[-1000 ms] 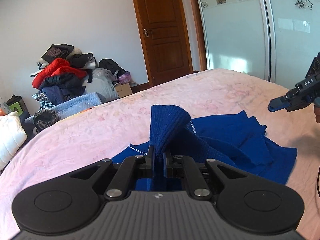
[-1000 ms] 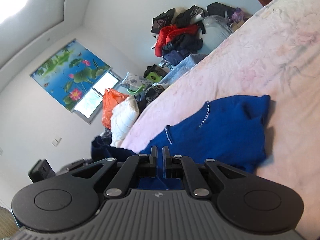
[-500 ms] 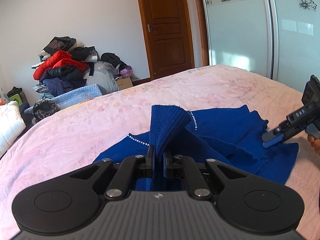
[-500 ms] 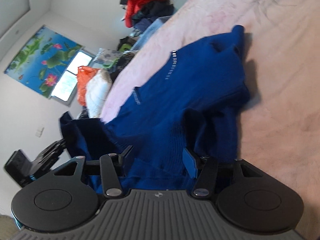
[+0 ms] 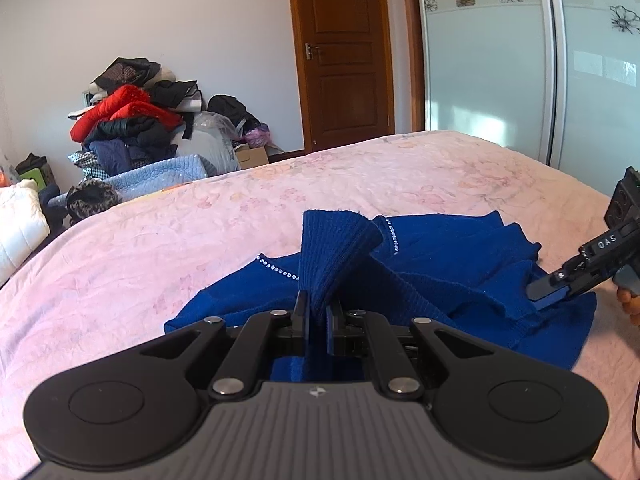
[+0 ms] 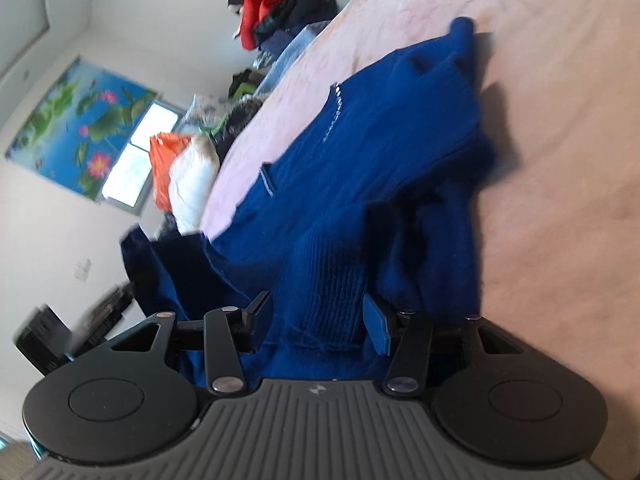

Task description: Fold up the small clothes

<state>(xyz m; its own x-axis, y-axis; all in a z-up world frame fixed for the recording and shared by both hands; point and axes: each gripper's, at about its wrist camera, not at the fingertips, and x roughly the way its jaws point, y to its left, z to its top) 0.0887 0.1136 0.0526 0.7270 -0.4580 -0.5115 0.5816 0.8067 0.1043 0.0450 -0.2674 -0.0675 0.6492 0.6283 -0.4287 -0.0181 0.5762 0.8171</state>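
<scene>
Across the room, largest first:
Bed (image 5: 360,184): a pink floral cover fills your left wrist view; it carries the garment you are folding.
Wardrobe (image 5: 500,60): frosted sliding panels with flower prints stand on the right, beside a brown wooden door (image 5: 344,52).
Clothes pile (image 5: 136,120): red, black and dark blue items are heaped against the far wall, beyond the bed's far edge.
Blue knit sweater (image 5: 448,264): it lies rumpled on the bed just ahead of you, with a line of small beads along its neckline; one ribbed end is lifted off the cover.
Left tool (image 5: 318,316): your fingers are pinched narrow on that raised ribbed end, which stands up between them.
Right tool (image 6: 316,316): your fingers are spread wide, one on each side of a ribbed fold of the sweater, not clamping it; in the left wrist view this tool (image 5: 548,292) touches the sweater's right edge.
Right wrist view: somewhat blurred.
</scene>
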